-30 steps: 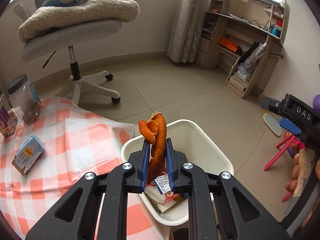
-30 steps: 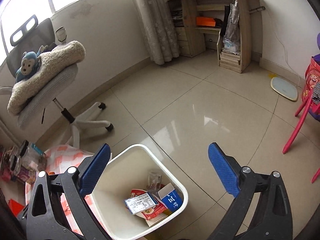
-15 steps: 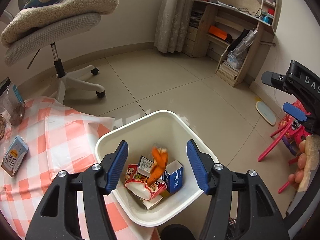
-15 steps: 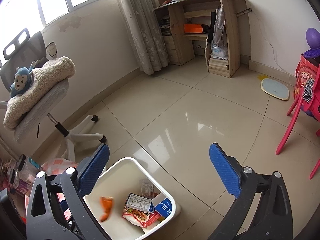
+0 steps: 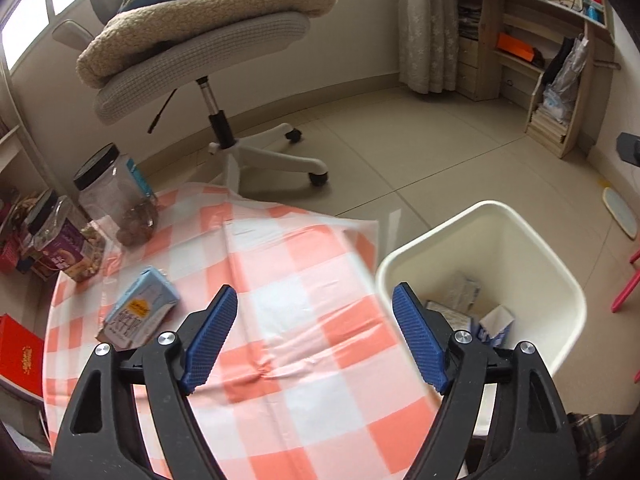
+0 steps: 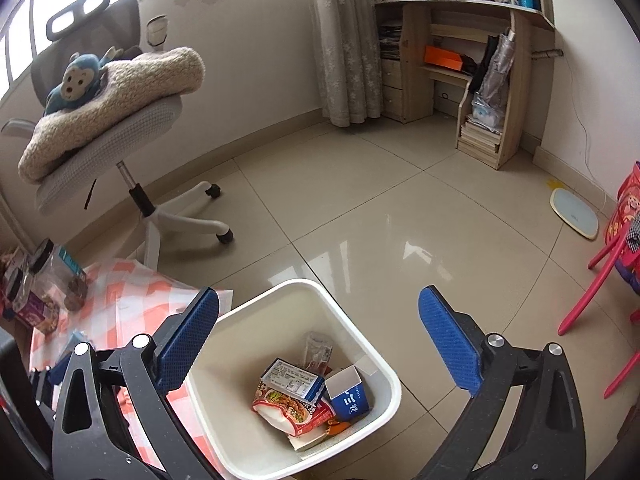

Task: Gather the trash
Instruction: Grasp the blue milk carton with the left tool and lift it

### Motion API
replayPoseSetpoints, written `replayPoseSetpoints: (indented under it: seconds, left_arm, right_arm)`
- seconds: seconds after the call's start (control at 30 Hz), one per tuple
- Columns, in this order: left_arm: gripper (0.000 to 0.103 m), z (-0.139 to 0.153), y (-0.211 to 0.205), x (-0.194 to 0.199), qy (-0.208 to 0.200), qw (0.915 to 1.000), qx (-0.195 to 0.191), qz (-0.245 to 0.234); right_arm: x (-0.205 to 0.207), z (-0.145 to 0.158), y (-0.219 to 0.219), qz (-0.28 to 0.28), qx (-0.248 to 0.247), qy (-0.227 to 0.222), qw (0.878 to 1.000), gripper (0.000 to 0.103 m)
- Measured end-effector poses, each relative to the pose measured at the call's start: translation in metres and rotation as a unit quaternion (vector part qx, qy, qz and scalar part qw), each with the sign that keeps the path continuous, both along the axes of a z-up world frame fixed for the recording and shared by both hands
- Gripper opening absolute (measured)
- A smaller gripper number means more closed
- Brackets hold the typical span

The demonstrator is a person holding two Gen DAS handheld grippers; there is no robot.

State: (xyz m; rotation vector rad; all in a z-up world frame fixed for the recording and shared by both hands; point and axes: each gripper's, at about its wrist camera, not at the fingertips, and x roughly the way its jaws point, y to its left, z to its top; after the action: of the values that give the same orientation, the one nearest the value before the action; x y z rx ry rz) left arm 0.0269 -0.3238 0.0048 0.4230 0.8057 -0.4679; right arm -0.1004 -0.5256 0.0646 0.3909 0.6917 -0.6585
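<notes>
A white trash bin (image 5: 520,216) stands on the floor at the right edge of the checked table (image 5: 304,368). It shows in the right wrist view too (image 6: 360,324), holding a red snack bag (image 6: 292,410), a blue box (image 6: 350,398) and a bit of orange peel (image 6: 338,426). A light blue carton (image 5: 138,312) lies on the table. My left gripper (image 5: 314,340) is open and empty above the table, left of the bin. My right gripper (image 6: 318,344) is open and empty above the bin.
Two black-lidded jars (image 5: 116,196) and a red box (image 5: 20,352) sit at the table's left side. An office chair (image 5: 212,92) with a blanket and toy monkey stands behind. A wooden desk (image 6: 480,64) lines the far wall. Red chair legs (image 6: 596,284) are at right.
My left gripper opened and dropped the orange peel into the bin. It then swung left over the table. My right gripper stayed open above the bin.
</notes>
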Motion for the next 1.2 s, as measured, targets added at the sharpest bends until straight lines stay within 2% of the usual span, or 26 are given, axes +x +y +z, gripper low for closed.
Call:
replayPoseSetpoints:
  seconds: [0.3,0.43,0.53,0.63,0.73,0.8,0.87,0.9,0.93,1.0,1.2]
  left_arm:
    - [0.079,-0.025,0.085,0.088,0.0,0.9929,0.086,0.082]
    - [0.079,-0.042,0.11,0.122,0.02,0.9881,0.116,0.098]
    - [0.079,-0.055,0.119,0.141,0.039,0.9861,0.131,0.095]
    - [0.079,-0.067,0.12,0.152,0.069,0.985,0.142,0.07]
    - [0.078,-0.075,0.119,0.157,0.078,0.9823,0.162,0.052]
    - [0.066,-0.077,0.122,0.159,0.089,0.9829,0.156,0.039]
    - [0.046,-0.079,0.125,0.156,0.098,0.9827,0.155,0.026]
    - [0.042,-0.079,0.126,0.152,0.096,0.9828,0.157,0.018]
    - [0.034,-0.079,0.129,0.15,0.1,0.983,0.154,0.013]
    - [0.032,-0.076,0.137,0.145,0.119,0.9844,0.129,0.014]
    - [0.032,-0.052,0.174,0.115,0.133,0.9895,0.045,0.033]
  right_arm:
    - [0.042,-0.011,0.044,0.059,-0.025,0.044,0.997,0.096]
    - [0.056,-0.019,0.058,0.076,-0.032,0.065,0.994,0.096]
    - [0.064,-0.024,0.065,0.086,-0.035,0.077,0.993,0.096]
    - [0.072,-0.028,0.073,0.096,-0.036,0.086,0.991,0.096]
    - [0.08,-0.031,0.081,0.107,-0.039,0.094,0.989,0.096]
    - [0.084,-0.033,0.086,0.112,-0.038,0.098,0.988,0.096]
    - [0.089,-0.034,0.092,0.118,-0.037,0.101,0.987,0.096]
    - [0.091,-0.035,0.094,0.121,-0.038,0.102,0.987,0.096]
    - [0.094,-0.035,0.097,0.124,-0.038,0.104,0.986,0.096]
    - [0.099,-0.036,0.102,0.128,-0.038,0.106,0.985,0.096]
    - [0.116,-0.037,0.128,0.151,-0.033,0.101,0.983,0.096]
